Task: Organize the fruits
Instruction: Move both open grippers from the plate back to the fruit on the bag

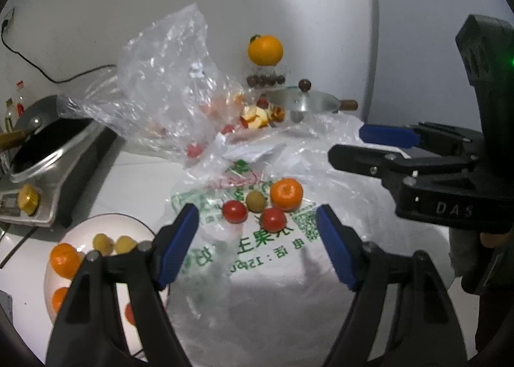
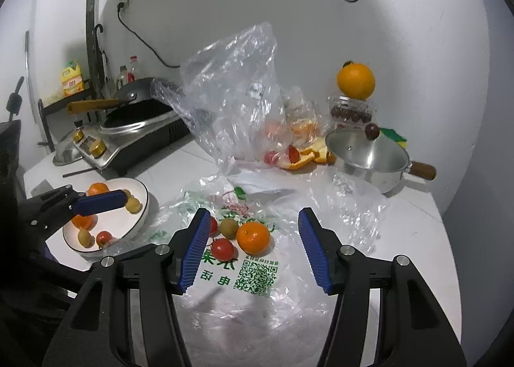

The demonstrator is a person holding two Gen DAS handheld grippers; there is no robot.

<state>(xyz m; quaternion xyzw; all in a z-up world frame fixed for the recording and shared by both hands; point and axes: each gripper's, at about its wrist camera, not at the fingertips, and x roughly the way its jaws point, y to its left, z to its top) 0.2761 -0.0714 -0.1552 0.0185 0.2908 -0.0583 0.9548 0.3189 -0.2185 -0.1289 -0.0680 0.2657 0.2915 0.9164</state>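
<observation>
- Four fruits sit in a little bunch on the printed plastic bag point(image 2: 250, 273). Use the small orange point(image 2: 253, 237) as your mark.
- A yellow-green fruit point(image 2: 228, 227) touches the small orange on its left. One red tomato point(image 2: 222, 248) sits just in front of that fruit; another hides behind your right gripper's left finger.
- Your right gripper point(image 2: 253, 251) is open and holds nothing. The small orange lies ahead, between its fingers.
- Your left gripper point(image 1: 257, 245) is open and empty too.
- Pick only one fruit. Go down slowly, so you don't pinch the bag.
- The white plate point(image 2: 141, 216) waits well left of the small orange, with fruit in it already.
</observation>
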